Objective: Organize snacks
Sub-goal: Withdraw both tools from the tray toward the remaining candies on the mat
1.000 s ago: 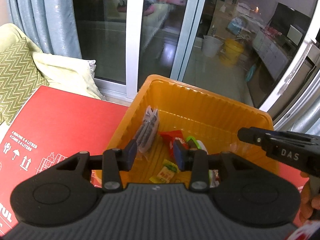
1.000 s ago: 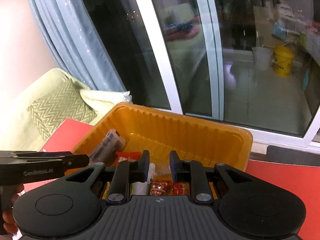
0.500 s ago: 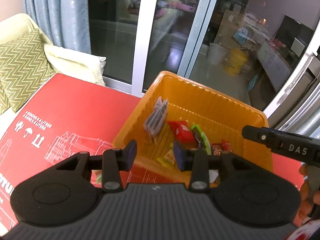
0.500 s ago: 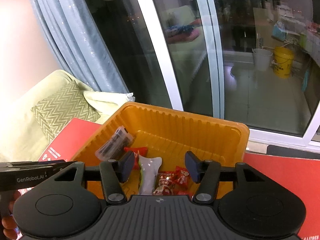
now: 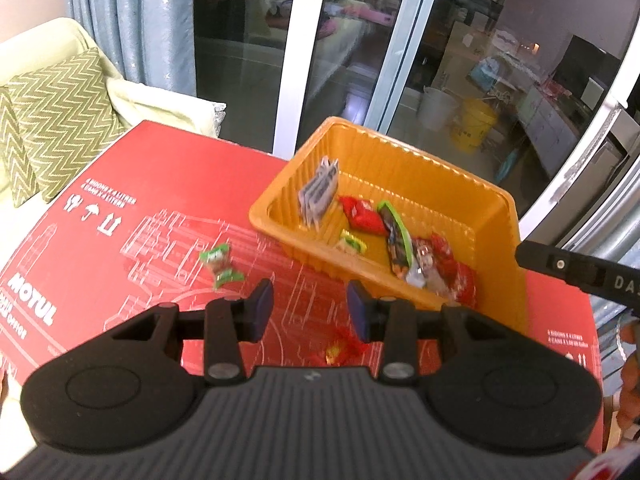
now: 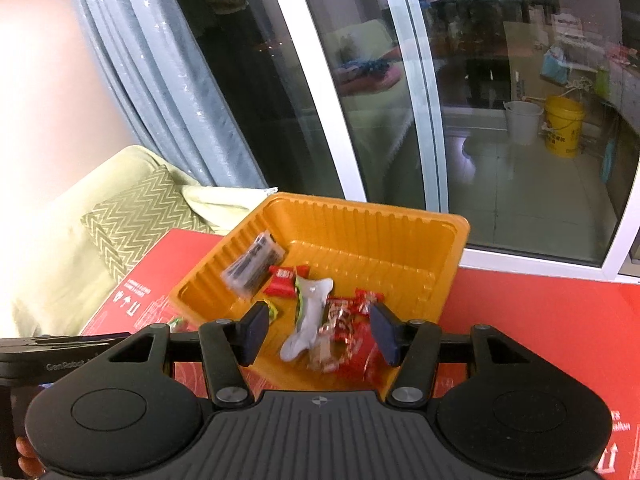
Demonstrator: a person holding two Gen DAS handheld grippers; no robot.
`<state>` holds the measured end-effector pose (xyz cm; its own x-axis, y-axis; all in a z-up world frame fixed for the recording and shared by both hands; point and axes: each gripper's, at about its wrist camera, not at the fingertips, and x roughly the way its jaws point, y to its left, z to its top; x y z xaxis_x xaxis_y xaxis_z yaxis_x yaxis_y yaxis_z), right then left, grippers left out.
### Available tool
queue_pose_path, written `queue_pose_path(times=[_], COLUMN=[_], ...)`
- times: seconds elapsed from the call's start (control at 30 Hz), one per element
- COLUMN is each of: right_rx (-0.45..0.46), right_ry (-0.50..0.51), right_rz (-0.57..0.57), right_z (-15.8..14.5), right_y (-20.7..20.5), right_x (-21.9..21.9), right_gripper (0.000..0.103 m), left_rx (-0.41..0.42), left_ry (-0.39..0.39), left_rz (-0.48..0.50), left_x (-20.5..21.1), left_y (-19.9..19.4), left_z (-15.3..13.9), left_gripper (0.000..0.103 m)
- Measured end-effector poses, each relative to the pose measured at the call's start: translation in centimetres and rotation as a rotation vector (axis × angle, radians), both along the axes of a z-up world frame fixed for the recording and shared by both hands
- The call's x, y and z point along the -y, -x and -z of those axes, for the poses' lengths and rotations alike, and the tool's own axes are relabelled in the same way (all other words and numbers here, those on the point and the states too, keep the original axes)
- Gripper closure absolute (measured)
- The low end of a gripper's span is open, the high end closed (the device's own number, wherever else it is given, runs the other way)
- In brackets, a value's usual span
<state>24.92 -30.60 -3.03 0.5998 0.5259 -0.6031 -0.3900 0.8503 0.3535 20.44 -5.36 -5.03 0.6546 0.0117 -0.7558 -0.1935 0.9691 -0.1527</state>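
Most snacks (image 5: 394, 236) lie in the orange tray (image 5: 496, 200); a green sweet (image 5: 220, 266) and a red sweet (image 5: 340, 350) sit loose on the red box (image 5: 120, 200) serving as worktop. Left tool (image 5: 310, 308) and right tool (image 6: 318, 330) are both open and empty. Risk: thin, slippery wrappers may slide from a pinch, and the light tray may shift if knocked.

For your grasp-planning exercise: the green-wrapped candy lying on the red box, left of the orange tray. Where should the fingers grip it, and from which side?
Grip the green-wrapped candy across its plump middle, coming from above. It lies flat on the red box, apart from the orange tray, so only its top is free. Its twisted ends look thin and likely to slip; the left gripper, open and empty, is nearest.
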Motion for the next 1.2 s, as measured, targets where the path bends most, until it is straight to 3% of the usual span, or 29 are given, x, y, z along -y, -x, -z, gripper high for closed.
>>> queue_pose_path(times=[0.73, 1.2], right_rx=[-0.057, -0.122], right_ry=[-0.015, 0.01], right_rz=[-0.078, -0.139], right_z=[0.9, 2.6], right_y=[7.7, 9.8], right_x=[4.0, 3.3], right_gripper=[0.047, 0.047], left_rx=[-0.058, -0.118], left_ry=[-0.022, -0.028], left_rz=[-0.039, -0.03], left_x=[4.2, 4.9], left_y=[8.2, 10.1], left_z=[0.9, 2.5], left_gripper=[0.067, 0.066])
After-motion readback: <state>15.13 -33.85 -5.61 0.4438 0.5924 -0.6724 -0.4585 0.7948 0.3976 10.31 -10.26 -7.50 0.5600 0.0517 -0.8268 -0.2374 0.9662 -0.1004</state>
